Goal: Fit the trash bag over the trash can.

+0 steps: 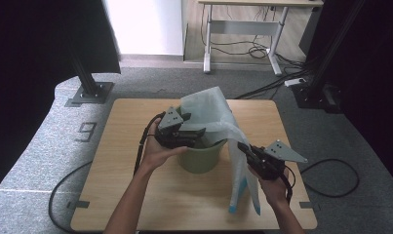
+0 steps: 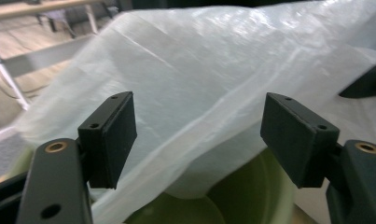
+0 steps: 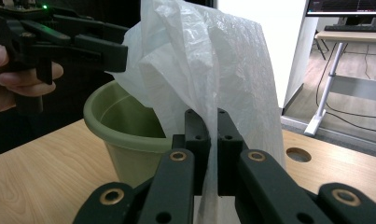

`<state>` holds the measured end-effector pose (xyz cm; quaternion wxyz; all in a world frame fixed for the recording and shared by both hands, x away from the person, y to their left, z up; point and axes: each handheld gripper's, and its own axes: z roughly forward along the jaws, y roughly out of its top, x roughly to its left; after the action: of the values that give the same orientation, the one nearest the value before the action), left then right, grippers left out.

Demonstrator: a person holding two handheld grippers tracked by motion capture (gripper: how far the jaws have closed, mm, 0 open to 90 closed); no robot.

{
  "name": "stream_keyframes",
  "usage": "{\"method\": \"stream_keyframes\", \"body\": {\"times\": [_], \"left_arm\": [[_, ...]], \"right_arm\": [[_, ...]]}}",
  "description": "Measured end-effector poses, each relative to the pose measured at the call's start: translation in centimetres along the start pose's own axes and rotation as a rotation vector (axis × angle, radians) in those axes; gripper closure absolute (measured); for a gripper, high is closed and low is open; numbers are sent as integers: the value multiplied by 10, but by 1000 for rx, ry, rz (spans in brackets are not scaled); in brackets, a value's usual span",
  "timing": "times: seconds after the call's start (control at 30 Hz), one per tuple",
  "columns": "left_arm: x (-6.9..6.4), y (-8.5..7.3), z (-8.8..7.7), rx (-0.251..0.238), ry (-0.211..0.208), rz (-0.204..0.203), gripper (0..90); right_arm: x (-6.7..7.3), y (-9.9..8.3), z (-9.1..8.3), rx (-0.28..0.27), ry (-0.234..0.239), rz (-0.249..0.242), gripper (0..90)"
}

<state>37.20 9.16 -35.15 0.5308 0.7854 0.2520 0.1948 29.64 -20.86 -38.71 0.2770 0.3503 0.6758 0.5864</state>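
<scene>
One bag [image 1: 218, 122], thin translucent white plastic, draped over the far rim of a green bin [image 1: 202, 155] at mid-table; part of it rises above the bin, and a long tail hangs off the right side down to the tabletop.

Bin: one, olive green, upright, mouth open, inside bare where visible. Only the bag's near fold dips into it.

My right gripper [image 3: 212, 135]: clenched on the bag's hanging edge, the film pinched flat between both pads, just right of the bin.

My left gripper [image 2: 202, 140]: released, jaws spread wide, poised over the bin's rim with the bag [image 2: 213, 79] stretched across in front; pads touch no film that I can tell. In the high view my left gripper [image 1: 200, 132] sits at the bin's near left edge.

Table [image 1: 135, 185]: light wood, one round hole [image 3: 299, 154] near its right side.

Risks, as I judge them:
- Bag slides off the rim, since only my right grip holds it.
- Film tears if I pull hard with my right against a snag on the rim.
- Bin tips or skids if my left jaws catch its lip.
- Left jaws close on air, the film being slack.
</scene>
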Motion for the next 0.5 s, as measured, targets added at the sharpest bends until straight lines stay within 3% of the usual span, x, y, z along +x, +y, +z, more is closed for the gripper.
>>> {"method": "stream_keyframes", "body": {"times": [0.07, 0.13, 0.23, 0.37, 0.5], "left_arm": [[-2, -2, 4, 25, -22, -2, 302], [-3, -5, 7, 48, -9, -8, 382], [-1, -8, 11, 62, -4, -44, 571], [1, -11, 14, 74, -55, -85, 817], [-2, -16, 19, 118, -119, -119, 883]], "right_arm": [[0, 0, 0, -3, 1, 3, 856], [1, 0, 0, -4, 4, 3, 856], [1, 1, 1, -4, 6, 1, 856], [0, 2, 1, -8, 3, 4, 856], [-1, 4, 1, -15, 1, 5, 856]]}}
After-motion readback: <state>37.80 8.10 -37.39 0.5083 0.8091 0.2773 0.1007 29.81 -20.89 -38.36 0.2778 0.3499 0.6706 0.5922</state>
